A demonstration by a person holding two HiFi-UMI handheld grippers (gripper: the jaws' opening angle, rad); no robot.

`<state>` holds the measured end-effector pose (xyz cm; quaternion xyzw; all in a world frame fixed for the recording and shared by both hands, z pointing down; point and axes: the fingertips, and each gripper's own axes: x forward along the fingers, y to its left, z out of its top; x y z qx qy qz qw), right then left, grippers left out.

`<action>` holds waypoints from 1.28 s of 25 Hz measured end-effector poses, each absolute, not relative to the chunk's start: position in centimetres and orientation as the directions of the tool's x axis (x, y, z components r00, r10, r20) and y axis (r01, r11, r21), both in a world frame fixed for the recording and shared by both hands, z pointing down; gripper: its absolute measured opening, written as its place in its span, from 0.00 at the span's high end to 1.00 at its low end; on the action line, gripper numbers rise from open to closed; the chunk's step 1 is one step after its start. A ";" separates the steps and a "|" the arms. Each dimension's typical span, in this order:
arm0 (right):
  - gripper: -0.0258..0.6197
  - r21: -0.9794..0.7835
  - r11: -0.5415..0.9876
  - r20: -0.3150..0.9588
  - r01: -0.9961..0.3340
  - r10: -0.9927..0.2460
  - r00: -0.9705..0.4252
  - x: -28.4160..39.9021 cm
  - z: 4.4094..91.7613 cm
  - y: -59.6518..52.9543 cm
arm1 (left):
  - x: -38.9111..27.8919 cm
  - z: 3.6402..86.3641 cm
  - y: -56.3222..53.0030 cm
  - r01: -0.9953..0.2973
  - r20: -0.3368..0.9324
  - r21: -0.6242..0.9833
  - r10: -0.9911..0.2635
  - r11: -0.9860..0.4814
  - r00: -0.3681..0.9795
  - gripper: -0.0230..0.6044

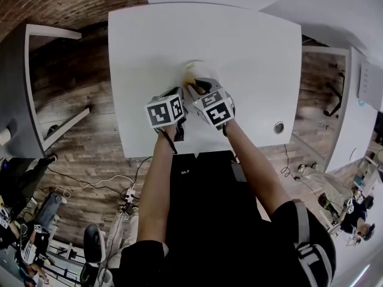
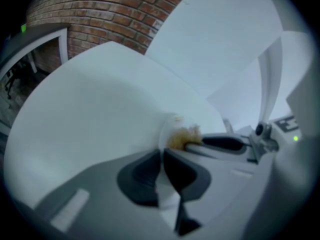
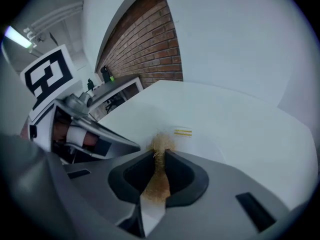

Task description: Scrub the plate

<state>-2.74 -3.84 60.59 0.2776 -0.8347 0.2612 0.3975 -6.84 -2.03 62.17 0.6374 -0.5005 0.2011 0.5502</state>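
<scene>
Our forearms (image 1: pixel 157 178) fill the lower frame and lead up to both grippers at the middle of the white table (image 1: pixel 251 52). We have the left gripper (image 2: pixel 161 155) pinched almost shut on the rim of the plate (image 1: pixel 194 69), which lies just above the grippers at frame centre. Our right gripper (image 3: pixel 161 156) is clamped on a golden scrubber (image 3: pixel 161 143), held against the plate.

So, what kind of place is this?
Probably an office or workshop room, not a kitchen: plain white tables, a brick wall, and cables on a wooden floor.
</scene>
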 end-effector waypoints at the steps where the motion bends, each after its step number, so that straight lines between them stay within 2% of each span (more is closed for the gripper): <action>1: 0.87 -0.212 0.725 0.812 -0.655 -0.242 -0.531 -2.8 60.6 -3.3 | -6.9 62.1 -2.1 -0.864 0.810 0.494 -0.416 0.103 0.413 0.92; 4: 0.87 -0.210 0.745 0.822 -0.633 -0.216 -0.527 -2.0 60.6 -2.1 | -6.7 62.1 -2.2 -0.875 0.817 0.478 -0.408 0.081 0.408 0.93; 12: 0.87 -0.217 0.696 0.844 -0.685 -0.218 -0.489 1.4 60.8 -3.4 | -5.4 62.2 -2.0 -0.876 0.819 0.479 -0.390 0.060 0.421 0.93; 19: 0.87 -0.227 0.624 0.851 -0.748 -0.246 -0.464 2.5 61.1 -3.6 | -5.5 62.1 -1.8 -0.870 0.816 0.486 -0.401 0.084 0.417 0.93; 23: 0.87 -0.158 0.621 0.867 -0.767 -0.284 -0.409 4.3 61.1 -4.2 | -5.4 62.1 -1.9 -0.870 0.815 0.486 -0.404 0.084 0.416 0.93; 32: 0.88 -0.144 0.603 0.865 -0.784 -0.308 -0.396 5.8 60.9 -5.3 | -5.3 62.1 -1.9 -0.874 0.817 0.480 -0.401 0.072 0.416 0.93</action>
